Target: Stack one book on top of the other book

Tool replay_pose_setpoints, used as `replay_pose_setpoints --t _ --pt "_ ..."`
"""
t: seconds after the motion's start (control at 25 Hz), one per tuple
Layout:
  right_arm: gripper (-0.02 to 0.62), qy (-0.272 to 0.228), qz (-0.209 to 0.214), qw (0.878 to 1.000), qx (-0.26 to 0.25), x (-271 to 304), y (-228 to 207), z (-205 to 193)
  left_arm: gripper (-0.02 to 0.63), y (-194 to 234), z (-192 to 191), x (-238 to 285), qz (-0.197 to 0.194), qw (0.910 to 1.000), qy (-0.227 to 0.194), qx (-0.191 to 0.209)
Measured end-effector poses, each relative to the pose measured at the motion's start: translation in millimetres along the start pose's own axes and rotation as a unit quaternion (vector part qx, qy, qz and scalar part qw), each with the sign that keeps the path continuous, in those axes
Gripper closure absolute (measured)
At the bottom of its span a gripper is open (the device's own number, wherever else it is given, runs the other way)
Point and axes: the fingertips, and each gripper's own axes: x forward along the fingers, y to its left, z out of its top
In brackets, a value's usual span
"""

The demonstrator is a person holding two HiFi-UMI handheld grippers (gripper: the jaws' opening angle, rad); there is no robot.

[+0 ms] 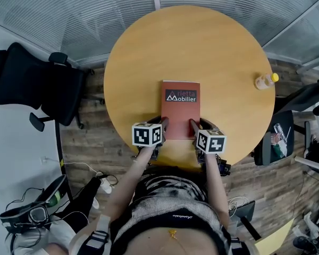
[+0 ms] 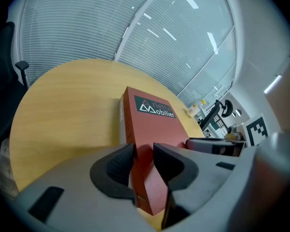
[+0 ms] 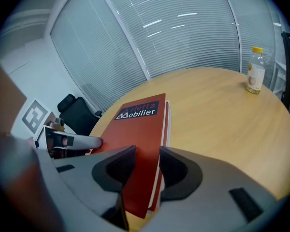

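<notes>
Near edge of table (image 1: 149,52), left gripper (image 1: 162,124) and right gripper (image 1: 193,125) each clamped a corner of the red book (image 1: 180,110); uneven lift could twist it loose.

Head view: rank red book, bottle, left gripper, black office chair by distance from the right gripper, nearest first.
1. red book, between the right gripper's jaws, mid table.
2. left gripper, on the book's other near corner.
3. bottle, at the table's right edge.
4. black office chair, off the table, far left.
</notes>
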Motion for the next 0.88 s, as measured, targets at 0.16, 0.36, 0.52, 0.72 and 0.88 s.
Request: replay_pose_setpoints --t 0.16,0.36,0.52,0.72,0.88 --pt "0.443 -0.005 0.006 1.000 0.002 1.3 -0.7 -0.7 0.482 1.7 -0.3 1.5 -0.007 1.0000 -0.002 0.002" --pt "0.443 -0.006 0.016 1.000 -0.002 2.1 -0.4 -0.1 0.471 2.9 0.0 1.7 -0.015 0.9999 -0.002 0.005" --pt "0.443 -0.012 0.017 1.000 0.001 1.8 -0.3 -1.0 0.471 3.0 -0.6 1.0 -0.015 0.9999 -0.006 0.006" --pt "0.443 -0.023 0.013 1.000 0.000 2.7 -0.8 -1.4 0.471 3.4 -0.8 2.4 -0.013 0.9998 -0.010 0.014" --pt "0.443 -0.025 0.020 0.999 0.011 2.7 -1.1 -0.9 0.471 3.6 0.3 1.5 -0.013 0.9998 -0.010 0.014"
